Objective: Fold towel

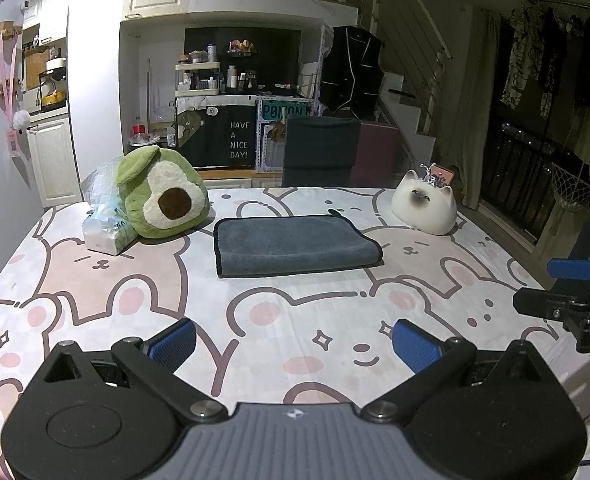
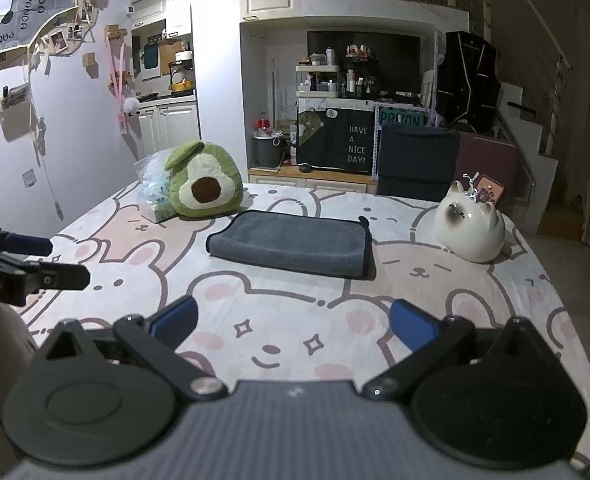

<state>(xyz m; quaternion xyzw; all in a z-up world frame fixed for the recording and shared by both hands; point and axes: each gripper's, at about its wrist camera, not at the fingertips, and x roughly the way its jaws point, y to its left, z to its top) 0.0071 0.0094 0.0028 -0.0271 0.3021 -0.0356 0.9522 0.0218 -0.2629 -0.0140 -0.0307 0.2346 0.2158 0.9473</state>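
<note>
Left gripper (image 1: 294, 346) and right gripper (image 2: 293, 326) spread wide, empty, above bunny-print tablecloth (image 1: 315, 312). Grey towel (image 1: 295, 245) folded flat mid-table, between avocado plush (image 1: 161, 194) and ceramic cat (image 1: 425, 205).

Towel (image 1: 295, 246) lies mid-table, between avocado plush (image 1: 161, 194) left and cat figurine (image 1: 425, 208) right.

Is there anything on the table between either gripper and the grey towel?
Nothing visible. Bare bunny-print tablecloth lies between the open left gripper, the open right gripper and the folded grey towel. The avocado plush sits off its far left corner and the ceramic cat off to its right.
</note>
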